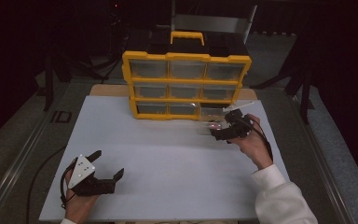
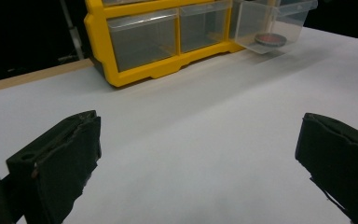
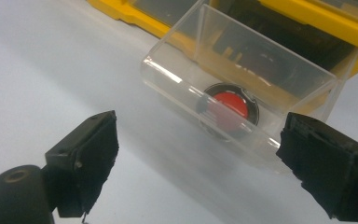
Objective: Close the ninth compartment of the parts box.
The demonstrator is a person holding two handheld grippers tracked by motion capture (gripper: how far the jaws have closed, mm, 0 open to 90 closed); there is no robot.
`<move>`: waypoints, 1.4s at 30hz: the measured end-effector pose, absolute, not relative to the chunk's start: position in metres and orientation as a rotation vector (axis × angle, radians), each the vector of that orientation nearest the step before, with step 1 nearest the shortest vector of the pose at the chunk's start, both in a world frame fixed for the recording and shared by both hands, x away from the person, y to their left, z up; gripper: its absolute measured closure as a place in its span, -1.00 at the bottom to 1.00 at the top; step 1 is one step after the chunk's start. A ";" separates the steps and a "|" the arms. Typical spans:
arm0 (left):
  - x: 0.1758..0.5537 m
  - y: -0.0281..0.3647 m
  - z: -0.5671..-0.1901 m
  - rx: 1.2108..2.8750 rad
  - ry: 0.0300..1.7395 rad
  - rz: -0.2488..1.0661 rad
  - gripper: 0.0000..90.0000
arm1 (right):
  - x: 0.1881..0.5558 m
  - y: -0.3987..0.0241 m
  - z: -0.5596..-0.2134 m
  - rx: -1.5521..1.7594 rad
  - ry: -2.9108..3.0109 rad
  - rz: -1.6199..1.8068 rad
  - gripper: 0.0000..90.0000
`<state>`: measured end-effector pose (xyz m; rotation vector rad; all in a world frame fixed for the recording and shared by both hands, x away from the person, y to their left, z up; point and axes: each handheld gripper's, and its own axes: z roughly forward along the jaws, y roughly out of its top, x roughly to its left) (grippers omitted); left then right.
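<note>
Right gripper spread just before the pulled-out clear drawer of the yellow organizer — likely for its red disc; left gripper spread, parked well away.

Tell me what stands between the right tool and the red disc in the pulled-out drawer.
The drawer's clear front wall stands between the right tool and the red disc. The drawer is open on top, so nothing visible blocks a reach from above.
</note>
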<state>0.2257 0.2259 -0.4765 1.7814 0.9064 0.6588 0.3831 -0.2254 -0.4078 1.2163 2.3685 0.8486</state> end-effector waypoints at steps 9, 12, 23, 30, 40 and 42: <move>0.226 0.225 -0.476 1.779 0.905 0.657 -0.99 | 0.377 -0.226 -0.409 1.215 2.366 0.854 -0.69; 0.226 0.225 -0.476 1.780 0.905 0.657 -0.99 | 0.375 -0.226 -0.409 1.212 2.368 0.857 -0.68; 0.225 0.225 -0.476 1.781 0.905 0.658 -0.99 | 0.368 -0.228 -0.414 1.229 2.363 0.862 -0.51; 0.225 0.225 -0.476 1.783 0.905 0.660 -0.99 | 0.365 -0.228 -0.417 1.235 2.348 0.850 -0.31; 0.225 0.225 -0.476 1.784 0.907 0.661 -0.99 | 0.360 -0.227 -0.422 1.194 2.298 0.846 0.23; 0.225 0.225 -0.476 1.783 0.906 0.660 -0.99 | 0.360 -0.227 -0.422 1.190 2.282 0.848 0.36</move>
